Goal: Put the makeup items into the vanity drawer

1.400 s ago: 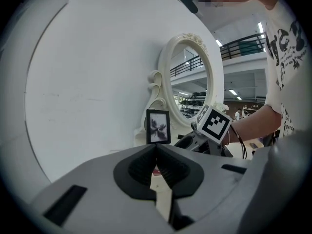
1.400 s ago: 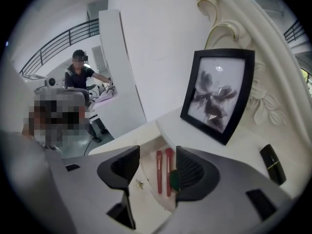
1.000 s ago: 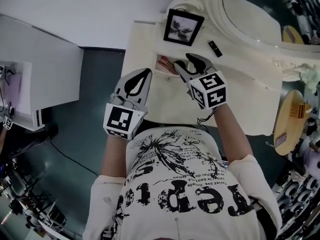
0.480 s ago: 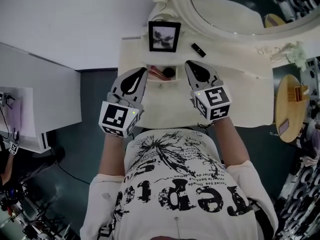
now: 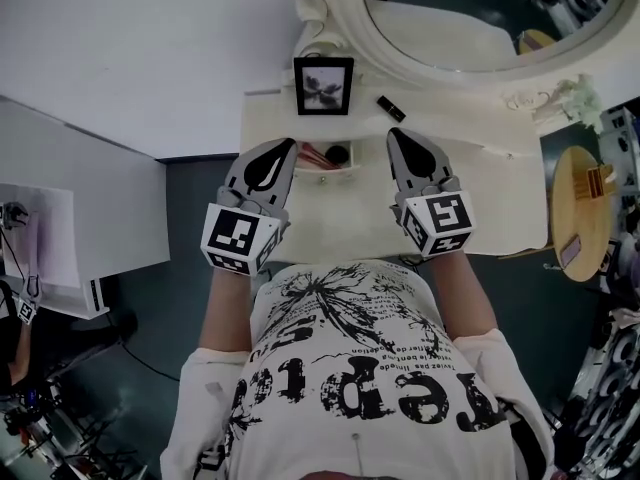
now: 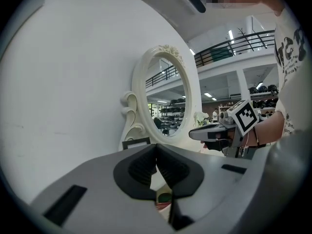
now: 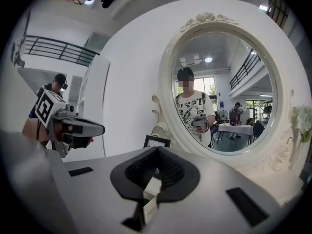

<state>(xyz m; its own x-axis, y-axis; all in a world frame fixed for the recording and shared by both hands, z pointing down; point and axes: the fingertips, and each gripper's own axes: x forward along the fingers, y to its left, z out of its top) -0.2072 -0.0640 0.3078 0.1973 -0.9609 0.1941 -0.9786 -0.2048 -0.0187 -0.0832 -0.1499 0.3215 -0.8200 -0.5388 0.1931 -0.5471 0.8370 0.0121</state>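
Observation:
The cream vanity has its small drawer pulled open. Inside lie reddish makeup items and a round black compact. A black lipstick rests on the tabletop to the right of the photo frame. My left gripper hovers at the drawer's left end, shut and empty. My right gripper hangs over the tabletop to the right of the drawer, also shut with nothing in it. In the left gripper view the left gripper's pads meet. In the right gripper view the right gripper's pads meet too.
The oval mirror rises behind the tabletop. A round wooden side table stands at the right. A white cabinet stands to the left across dark floor. The person's body is close against the vanity's front edge.
My right gripper has drawn back from over the drawer to the right and its jaws have closed empty. The left gripper has stayed beside the drawer.

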